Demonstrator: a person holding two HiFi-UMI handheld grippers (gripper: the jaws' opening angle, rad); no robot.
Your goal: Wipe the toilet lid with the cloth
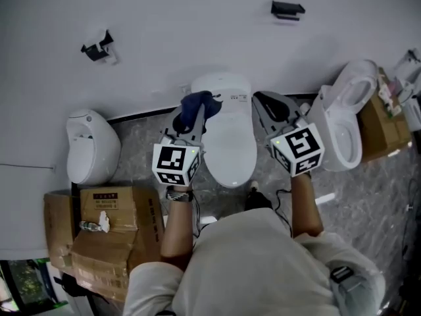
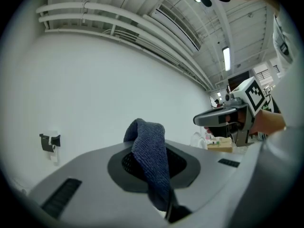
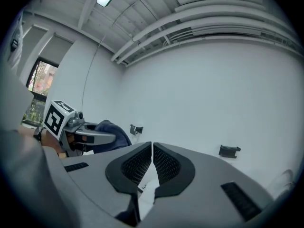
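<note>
Two grippers are up in front of you, side by side, each with its marker cube nearest your body. Your left gripper (image 1: pixel 187 125) has its jaws clamped on a dark blue woven cloth (image 2: pixel 151 160). The cloth is pinched between the pads, and a fold of it stands up above them with only the plain white wall behind it. In the head view the cloth shows over the rear left corner of the middle white toilet, beside its closed white lid (image 1: pixel 231 143). The pictures do not show whether the cloth touches the toilet.

Your right gripper (image 3: pixel 152 160) has its jaws closed together, the ribbed black pads meeting with nothing between them. From above, its tips sit just beside the right edge of the lid.

Three toilets stand in a row against the wall on a grey marbled floor (image 1: pixel 141 140). A small rounded white toilet (image 1: pixel 92 147) stands to the left. The lidded one is in the middle. A white toilet with its seat raised (image 1: pixel 345 120) stands to the right.

Brown cardboard boxes (image 1: pixel 105 236) are stacked by your left elbow, and another brown cardboard box (image 1: pixel 381 127) stands behind the right-hand toilet. Two small black brackets (image 1: pixel 287 8) are fixed to the wall, well apart from each other.
</note>
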